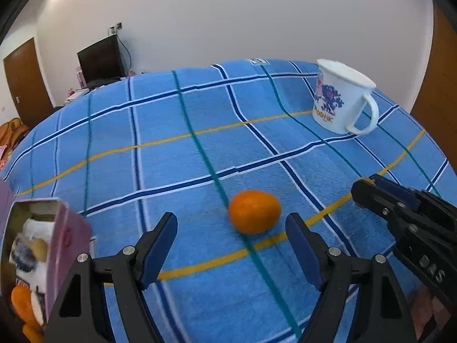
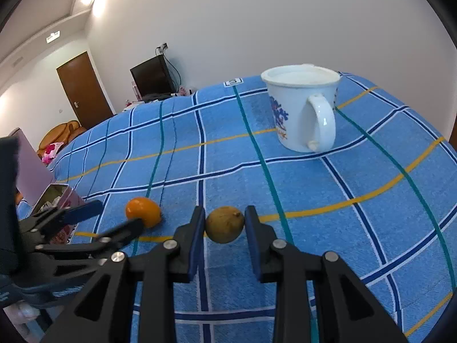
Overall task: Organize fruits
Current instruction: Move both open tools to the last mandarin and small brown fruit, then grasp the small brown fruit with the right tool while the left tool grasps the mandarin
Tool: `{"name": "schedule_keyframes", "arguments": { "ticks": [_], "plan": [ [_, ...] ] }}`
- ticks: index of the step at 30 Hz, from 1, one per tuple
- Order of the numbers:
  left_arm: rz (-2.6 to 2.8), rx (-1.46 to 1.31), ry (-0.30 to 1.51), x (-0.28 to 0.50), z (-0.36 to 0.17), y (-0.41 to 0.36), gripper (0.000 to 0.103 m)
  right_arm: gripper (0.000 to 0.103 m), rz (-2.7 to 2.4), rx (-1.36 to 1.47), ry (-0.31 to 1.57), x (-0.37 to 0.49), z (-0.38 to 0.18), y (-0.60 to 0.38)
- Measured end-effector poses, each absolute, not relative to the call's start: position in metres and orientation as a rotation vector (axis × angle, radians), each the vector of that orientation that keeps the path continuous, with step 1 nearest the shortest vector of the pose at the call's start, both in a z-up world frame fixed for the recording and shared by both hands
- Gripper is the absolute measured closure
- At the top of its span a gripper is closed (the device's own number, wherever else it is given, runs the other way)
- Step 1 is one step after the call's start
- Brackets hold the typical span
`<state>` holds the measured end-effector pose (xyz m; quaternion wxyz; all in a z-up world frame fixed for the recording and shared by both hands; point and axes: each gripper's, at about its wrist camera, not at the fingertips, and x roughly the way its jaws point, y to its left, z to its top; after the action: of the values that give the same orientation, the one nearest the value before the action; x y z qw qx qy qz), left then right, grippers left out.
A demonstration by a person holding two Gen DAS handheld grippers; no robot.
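- Here the right gripper [image 2: 224, 224] clamps a brown fruit [image 2: 224, 224] just above the cloth [image 2: 342, 228], ready to carry.
- Left gripper [image 1: 231, 245] gapes wide, lining up on the orange [image 1: 254, 211] on the cloth.
- The tin [image 1: 42, 251] waits nearby, oranges inside.

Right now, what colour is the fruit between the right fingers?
Yellowish-brown fruit; right wrist view shows it best.

Both my wrist cameras look forward, low and close over the blue checked surface [image 1: 200, 114]; both views share the white mug [image 1: 340, 97] [image 2: 300, 108].
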<state>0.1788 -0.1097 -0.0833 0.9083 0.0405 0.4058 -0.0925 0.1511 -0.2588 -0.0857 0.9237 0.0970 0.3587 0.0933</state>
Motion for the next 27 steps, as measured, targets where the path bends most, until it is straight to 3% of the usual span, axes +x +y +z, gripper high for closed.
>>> {"name": "schedule_keyframes", "arguments": {
  "ticks": [3,7,27],
  "plan": [
    [-0.219,0.075,0.847,0.187,-0.086,-0.113,0.036,0.072,0.181,0.179,0.737,0.151,-0.085,-0.256],
    [-0.276,0.074,0.857,0.189,-0.091,-0.117,0.062,0.072,0.183,0.171,0.733,0.151,-0.085,-0.255],
    [-0.246,0.080,0.688,0.155,-0.074,-0.108,0.062,0.072,0.249,0.108,0.619,0.133,-0.072,-0.240]
  ]
}}
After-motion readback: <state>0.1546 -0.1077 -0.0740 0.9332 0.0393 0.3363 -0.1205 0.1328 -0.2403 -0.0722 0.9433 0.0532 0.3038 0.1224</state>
